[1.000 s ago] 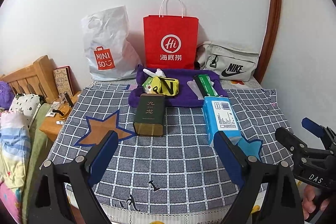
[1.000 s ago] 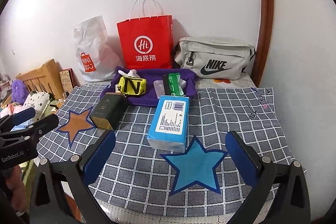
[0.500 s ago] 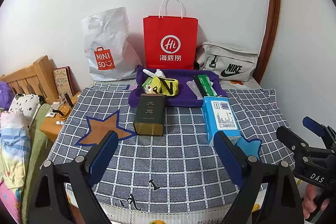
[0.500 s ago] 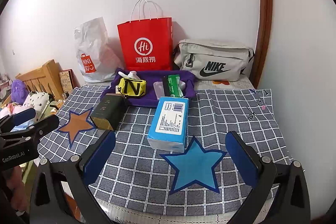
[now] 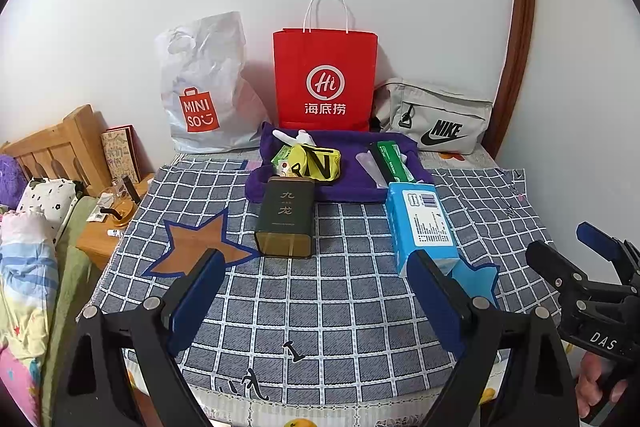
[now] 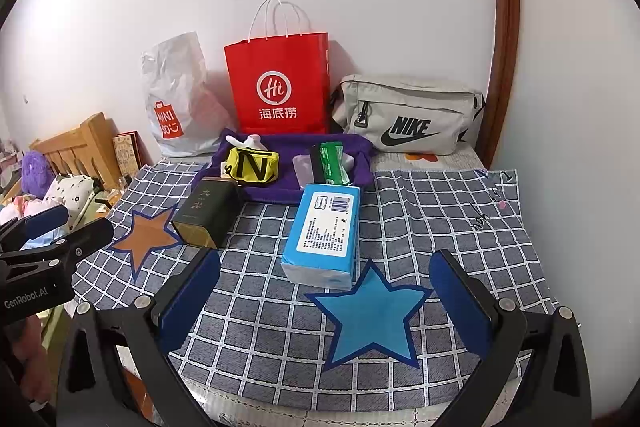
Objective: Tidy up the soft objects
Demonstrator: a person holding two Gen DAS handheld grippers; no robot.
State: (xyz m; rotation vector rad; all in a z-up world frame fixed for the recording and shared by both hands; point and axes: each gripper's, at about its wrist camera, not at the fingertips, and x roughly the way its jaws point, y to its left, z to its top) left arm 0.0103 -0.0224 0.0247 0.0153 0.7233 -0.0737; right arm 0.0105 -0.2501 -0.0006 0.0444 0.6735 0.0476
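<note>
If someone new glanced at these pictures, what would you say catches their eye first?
Probably the bright red paper bag standing against the wall, between a white Miniso bag and a grey Nike pouch. Next, the blue tissue pack lying on the checked cloth, just behind a blue star patch.

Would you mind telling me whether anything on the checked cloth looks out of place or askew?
Two things: the dark green tin and the blue tissue pack both lie flat on the checked cloth, outside the purple tray. Nothing looks spilled or damaged.
</note>
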